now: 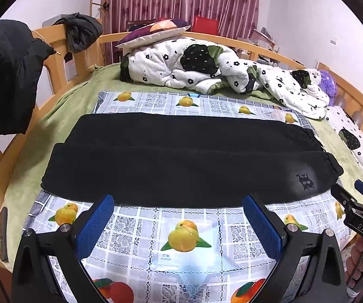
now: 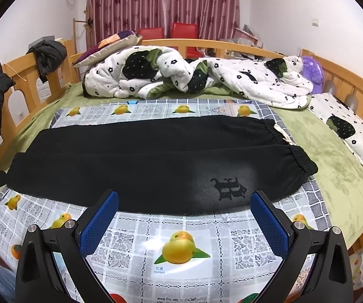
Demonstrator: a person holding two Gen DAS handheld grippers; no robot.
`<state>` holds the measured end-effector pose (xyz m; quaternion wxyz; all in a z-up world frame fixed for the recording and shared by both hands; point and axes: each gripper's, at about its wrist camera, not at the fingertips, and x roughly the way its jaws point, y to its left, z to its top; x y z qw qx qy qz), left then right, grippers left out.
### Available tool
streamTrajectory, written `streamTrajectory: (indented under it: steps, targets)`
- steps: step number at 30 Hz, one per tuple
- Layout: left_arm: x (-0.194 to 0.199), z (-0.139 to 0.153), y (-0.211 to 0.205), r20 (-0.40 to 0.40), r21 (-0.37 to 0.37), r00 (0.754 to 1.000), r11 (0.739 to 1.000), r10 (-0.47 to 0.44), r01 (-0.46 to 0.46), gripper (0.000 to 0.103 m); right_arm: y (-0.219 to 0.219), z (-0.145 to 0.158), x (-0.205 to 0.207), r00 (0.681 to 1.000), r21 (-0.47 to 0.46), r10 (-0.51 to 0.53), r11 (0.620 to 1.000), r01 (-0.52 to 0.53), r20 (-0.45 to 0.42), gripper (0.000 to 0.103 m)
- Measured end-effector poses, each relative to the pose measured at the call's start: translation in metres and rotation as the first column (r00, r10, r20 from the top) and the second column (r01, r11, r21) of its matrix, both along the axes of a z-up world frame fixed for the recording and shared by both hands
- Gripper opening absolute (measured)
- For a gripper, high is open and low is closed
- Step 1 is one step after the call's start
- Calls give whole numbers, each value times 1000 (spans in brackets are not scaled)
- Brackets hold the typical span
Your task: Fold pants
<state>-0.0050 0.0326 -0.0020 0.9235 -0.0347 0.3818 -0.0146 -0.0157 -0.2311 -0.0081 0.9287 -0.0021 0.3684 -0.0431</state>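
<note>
So your pants (image 1: 181,161) lie flat on the fruit-print mat (image 1: 181,240) on the bed, legs side by side, no fold made yet, left tool (image 1: 179,222) and right tool (image 2: 185,217) both released, holding nothing.

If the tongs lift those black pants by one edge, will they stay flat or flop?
Probably flop: the black pants lie limp on the fruit-print cloth. They look thick and fleecy, so likely not slippery. The open right tongs haven't touched them.
</note>
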Motion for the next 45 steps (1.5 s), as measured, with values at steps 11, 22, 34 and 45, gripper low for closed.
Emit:
streamTrajectory:
  steps: [11, 22, 34, 45]
  targets:
    - [-1, -1, 3, 14, 11, 1000, 1000, 4, -5, 103, 13, 2, -3, 999, -48, 34, 998, -33, 29, 102]
    - [14, -23, 19, 30, -14, 999, 1000, 25, -24, 102, -7, -15, 10, 1000, 37, 12, 999, -12, 4, 101]
    - [45, -88, 81, -99, -99, 989, 988, 106, -116, 102, -62, -91, 36, 988, 115, -1, 993, 19, -154, 75]
    - [63, -165, 135, -195, -258, 966, 941, 171, -219, 87, -98, -129, 53, 979, 238, -36, 968, 84, -201, 60]
